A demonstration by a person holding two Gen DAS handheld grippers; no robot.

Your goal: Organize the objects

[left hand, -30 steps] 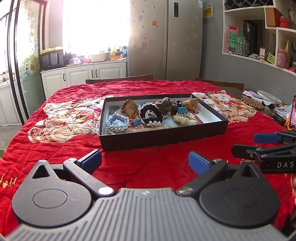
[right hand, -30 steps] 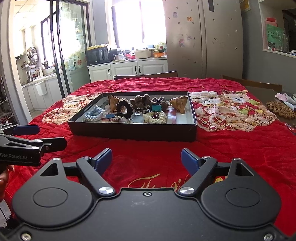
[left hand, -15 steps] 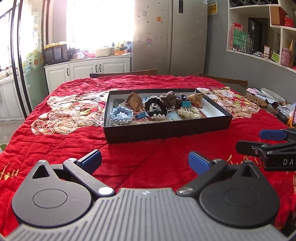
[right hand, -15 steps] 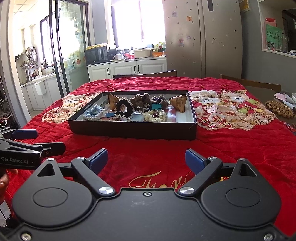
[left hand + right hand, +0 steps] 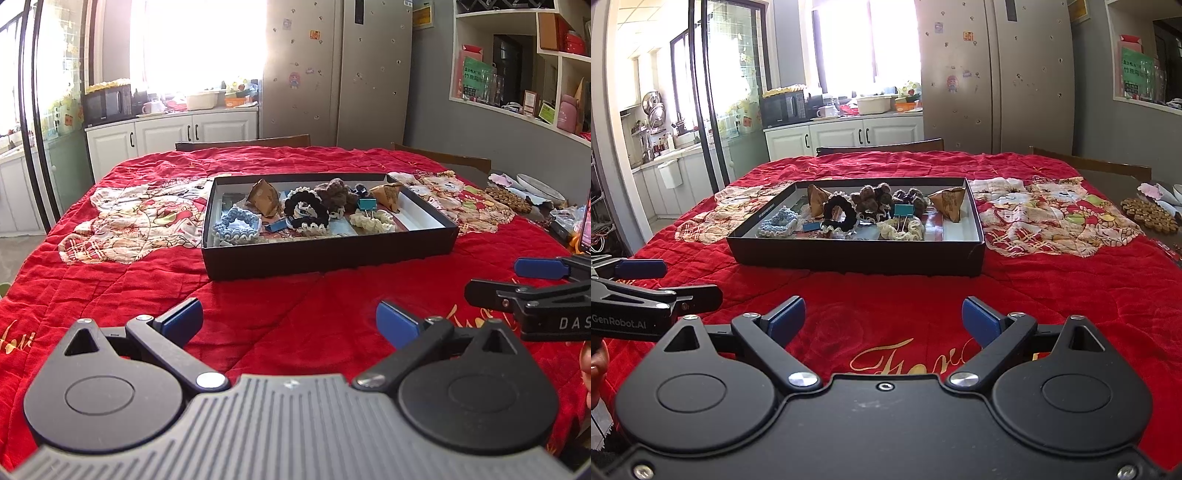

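While both grippers are hanging over the red quilt (image 5: 110, 295) short of the box, we are holding nothing in either: the left gripper (image 5: 289, 319) is standing wide open with bare blue pads, and the right gripper (image 5: 883, 320) is gaping just as wide, also bare. Each is showing in the other's view, the right at the left camera's 3 o'clock edge, the left at the right camera's 9 o'clock edge.

Ahead at 12 o'clock, the shallow black box (image 5: 332, 254) is lying on the quilt, and the task's things are crowding its floor. We are judging the scrunchies soft and nearly weightless: the black scrunchie (image 5: 306, 210), the cream scrunchie (image 5: 372, 220) and the blue scrunchie (image 5: 236, 229) should squash under the pads, so we are favouring a pinch across one side of the ring. The teal binder clip (image 5: 904, 210) is looking stiff and slick (its body is the safer hold, not the wire handles). The brown paper pyramid (image 5: 951, 203) is probably light and crushable, calling for a gentle pinch.

The left view is showing shelves, a plate and clutter off at 3 o'clock; the right view is instead opening up the kitchen doorway at 9 o'clock and showing the box's right inner wall more squarely.
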